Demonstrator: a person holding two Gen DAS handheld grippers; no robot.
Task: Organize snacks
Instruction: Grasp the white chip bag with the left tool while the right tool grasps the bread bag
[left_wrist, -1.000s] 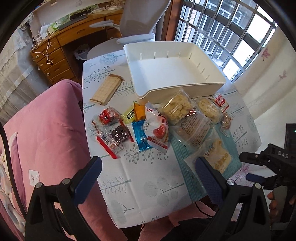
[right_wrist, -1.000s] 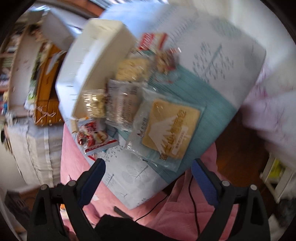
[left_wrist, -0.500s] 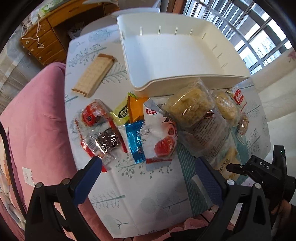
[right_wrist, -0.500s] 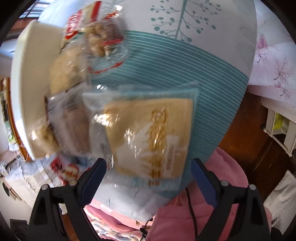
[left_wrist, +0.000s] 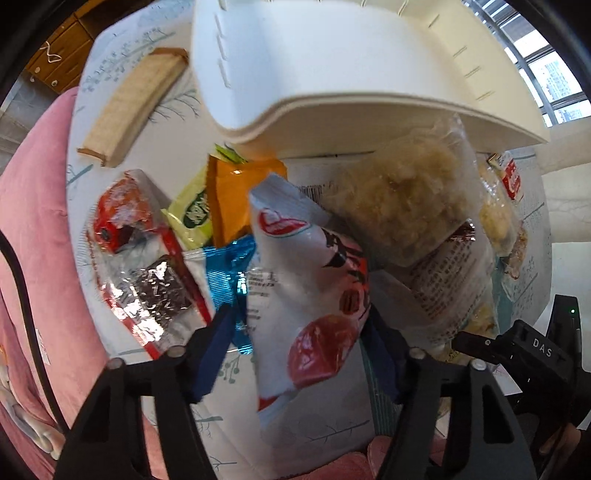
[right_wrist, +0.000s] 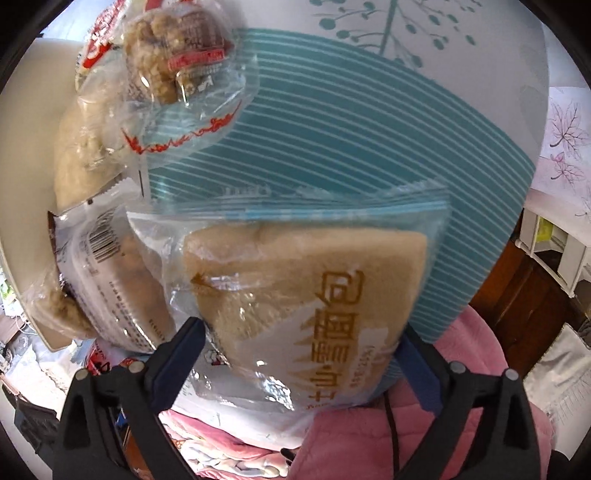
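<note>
The white plastic bin (left_wrist: 332, 66) fills the top of the left wrist view, smooth-walled with a rounded lip and slots along its sides, resting on the tabletop (left_wrist: 280, 435), which wears a white cloth printed with teal trees. In the right wrist view a teal striped patch of that cloth (right_wrist: 351, 129) runs across the upper centre.

Below it, the sliced bread pack (right_wrist: 306, 295) takes the lower centre of the right wrist view: a soft tan square in clear, glossy film with a blue-edged seal. It lies between the blue fingers of the right gripper (right_wrist: 299, 354), which stand spread wide on either side; whether they touch the film I cannot tell.

In the left wrist view the white pouch with red fruit print (left_wrist: 310, 295), puffed and shiny, rises through the centre. The left gripper (left_wrist: 295, 350) has just been closing, with the pouch's lower half between its fingers; whether the pads press it yet cannot be told.

To the right lies a clear bag of crumbly pale puffed-rice cake (left_wrist: 402, 199). At upper left sits a long flat wafer bar (left_wrist: 136, 103), then an orange sachet (left_wrist: 236, 195), a crinkled blue foil wrapper (left_wrist: 225, 269) and a green sachet (left_wrist: 192, 214).
</note>
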